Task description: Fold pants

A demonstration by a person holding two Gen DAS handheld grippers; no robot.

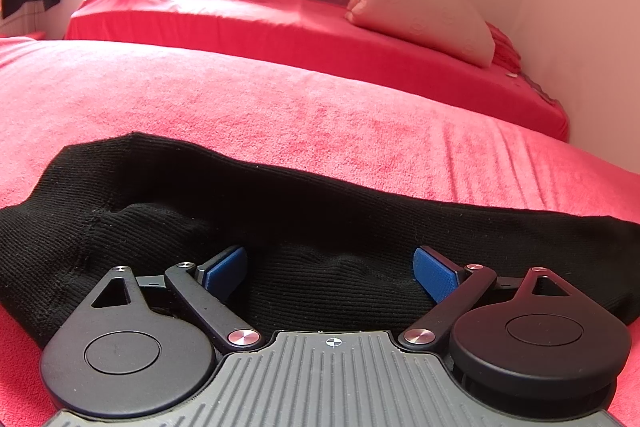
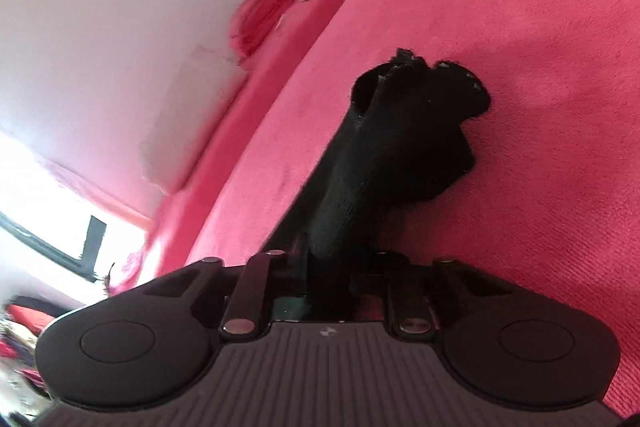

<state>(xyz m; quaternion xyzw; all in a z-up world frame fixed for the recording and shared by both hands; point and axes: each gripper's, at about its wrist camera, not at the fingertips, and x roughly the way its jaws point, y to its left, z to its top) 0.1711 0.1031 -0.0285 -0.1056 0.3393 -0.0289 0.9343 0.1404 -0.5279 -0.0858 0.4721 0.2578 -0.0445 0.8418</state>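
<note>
Folding barely begun: right gripper (image 2: 328, 267) clenched on bunched black pants (image 1: 280, 203), left gripper (image 1: 330, 267) released over them on red bed (image 1: 200, 95), most folds left.

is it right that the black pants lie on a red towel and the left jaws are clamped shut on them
Not quite. The black pants do lie on the red towel, but the left gripper is open: in the left wrist view its blue pads stand wide apart with the fabric loose between them. The right gripper is the one closed on the pants.
</note>
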